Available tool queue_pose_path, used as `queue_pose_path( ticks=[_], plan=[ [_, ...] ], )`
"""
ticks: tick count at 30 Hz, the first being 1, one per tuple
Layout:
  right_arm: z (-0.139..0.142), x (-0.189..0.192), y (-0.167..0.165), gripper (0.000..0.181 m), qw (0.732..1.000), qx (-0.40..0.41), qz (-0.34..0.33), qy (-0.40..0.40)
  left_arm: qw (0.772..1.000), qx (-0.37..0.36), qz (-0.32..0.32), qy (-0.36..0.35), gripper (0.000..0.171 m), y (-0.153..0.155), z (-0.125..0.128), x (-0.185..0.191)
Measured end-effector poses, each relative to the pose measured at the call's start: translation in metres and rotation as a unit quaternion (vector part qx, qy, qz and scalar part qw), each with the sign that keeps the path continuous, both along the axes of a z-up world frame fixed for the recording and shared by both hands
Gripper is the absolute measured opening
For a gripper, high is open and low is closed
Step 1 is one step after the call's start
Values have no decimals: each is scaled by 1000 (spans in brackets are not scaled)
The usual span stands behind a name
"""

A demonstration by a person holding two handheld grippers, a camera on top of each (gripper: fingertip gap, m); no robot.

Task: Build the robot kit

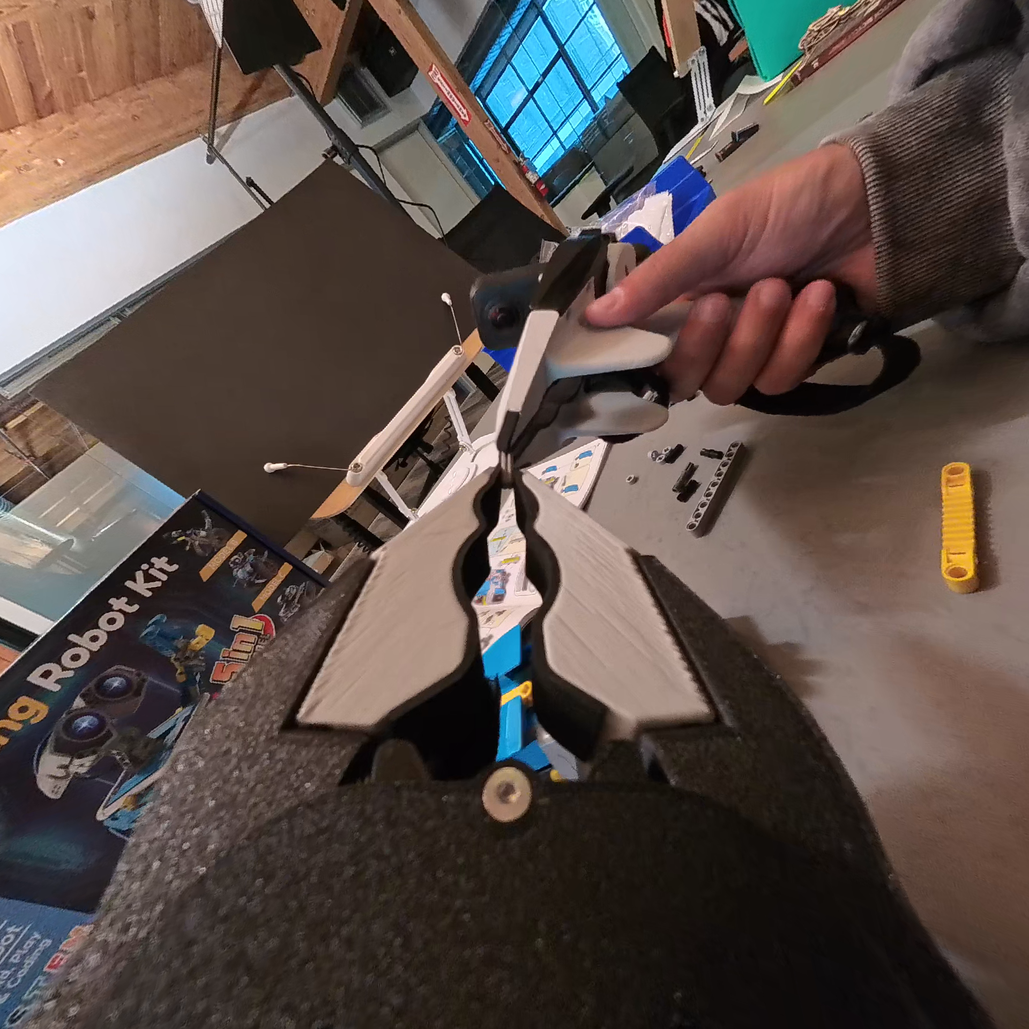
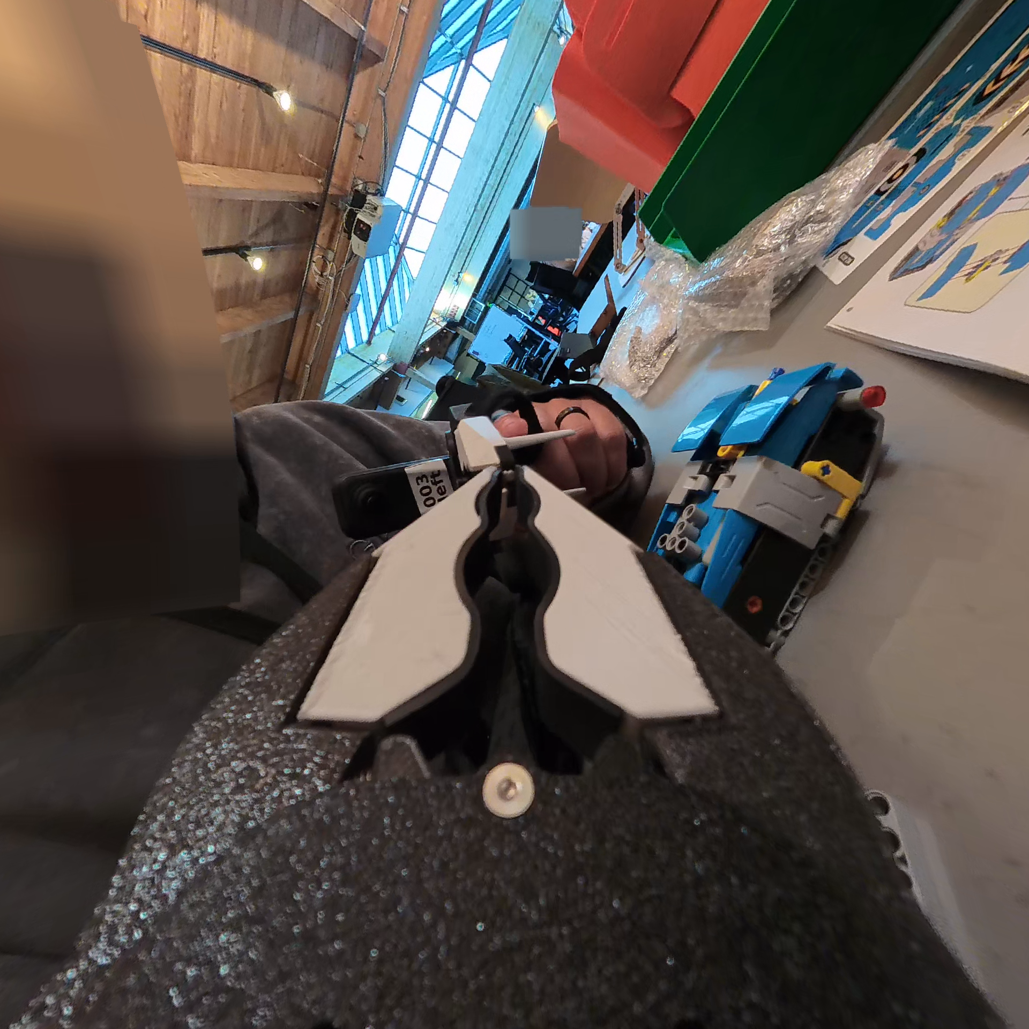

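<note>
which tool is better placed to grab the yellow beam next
Right, probably. The yellow beam lies on the table on the side of the right tool, below its hand. It and the left tool are both shut, tip to tip, on a small dark piece.

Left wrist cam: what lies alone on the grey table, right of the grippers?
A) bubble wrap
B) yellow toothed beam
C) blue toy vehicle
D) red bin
B: a yellow toothed beam lies by itself on the grey table, apart from the small dark parts farther back.
</note>
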State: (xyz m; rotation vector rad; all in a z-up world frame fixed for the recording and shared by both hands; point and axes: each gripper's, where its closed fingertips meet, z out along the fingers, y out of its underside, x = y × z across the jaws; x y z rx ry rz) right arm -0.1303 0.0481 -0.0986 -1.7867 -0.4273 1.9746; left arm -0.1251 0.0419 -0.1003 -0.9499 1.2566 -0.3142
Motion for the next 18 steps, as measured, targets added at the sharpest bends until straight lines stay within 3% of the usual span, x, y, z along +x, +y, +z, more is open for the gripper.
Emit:
queue_pose_path(
  ticks=[12,18],
  plan=[
    [-1,-7,-7,3,999,-21,33,11,1000,-1,-13,-1,4,-5,0,-1],
    [1,-10,-13,3,998,-23,53,17,998,-23,-55,-26,4,-12,3,-4]
  ],
)
